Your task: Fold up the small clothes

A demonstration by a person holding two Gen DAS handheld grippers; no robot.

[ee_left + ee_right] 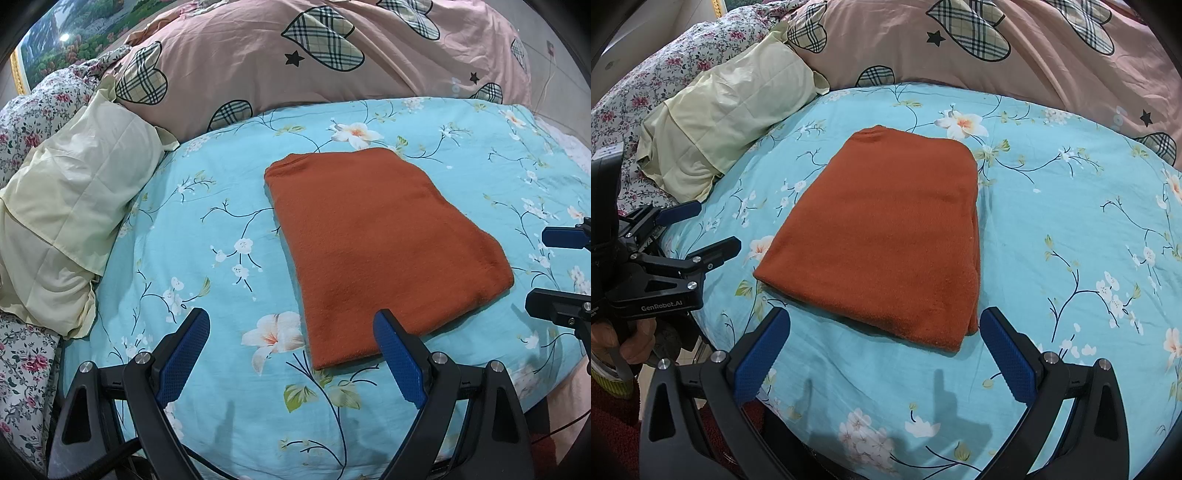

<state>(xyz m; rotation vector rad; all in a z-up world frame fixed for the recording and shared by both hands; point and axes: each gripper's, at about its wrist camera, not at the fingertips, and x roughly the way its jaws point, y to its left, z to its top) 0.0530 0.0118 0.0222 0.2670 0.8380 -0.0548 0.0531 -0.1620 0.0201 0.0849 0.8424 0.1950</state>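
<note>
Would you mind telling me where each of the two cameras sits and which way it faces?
Left wrist: on the left gripper, looking forward over the bed at the folded orange garment from its left; own blue fingers show, open.
Right wrist: on the right gripper, facing the garment from its right; own fingers, open, and the person's hand show.
Shared: garment, blue floral sheet, yellow pillow, each other's gripper.

Both views are evenly and brightly lit from above. Soft finger shadows are cast on the blue floral sheet [229, 417] below each gripper. A bright glare spot is seen on the landscape picture [66, 37]. Straight lines are bent by fisheye distortion, and the corners are blacked out. Focus is sharp centrally.
</note>
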